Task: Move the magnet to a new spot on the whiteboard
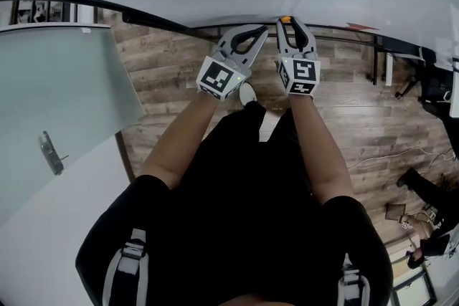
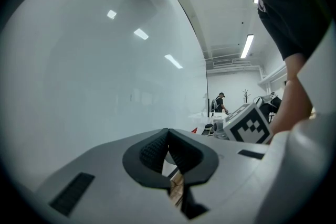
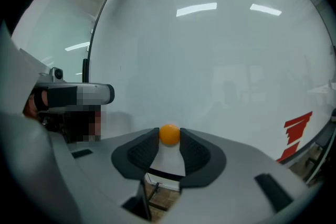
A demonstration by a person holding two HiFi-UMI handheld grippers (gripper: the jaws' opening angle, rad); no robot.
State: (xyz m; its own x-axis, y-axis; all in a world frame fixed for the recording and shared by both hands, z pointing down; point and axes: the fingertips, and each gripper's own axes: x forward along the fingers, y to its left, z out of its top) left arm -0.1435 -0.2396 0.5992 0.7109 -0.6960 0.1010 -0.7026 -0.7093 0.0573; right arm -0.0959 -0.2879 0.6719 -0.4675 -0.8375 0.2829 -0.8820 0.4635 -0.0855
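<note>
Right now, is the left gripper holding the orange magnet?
No: the left gripper is shut on nothing; the magnet sits pinched in the right gripper.

A wood-plank floor (image 1: 351, 118) lies below, with a frosted glass door (image 1: 64, 82) and its handle (image 1: 50, 153) at left.

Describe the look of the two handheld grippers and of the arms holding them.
Both the left gripper and right gripper have light grey plastic bodies with curved jaws lined in black ribbed pads. Each carries a cube of black-and-white square markers. No cables show. The person wears a black short-sleeved top, forearms bare, with grey buckled straps at the shoulders.
</note>
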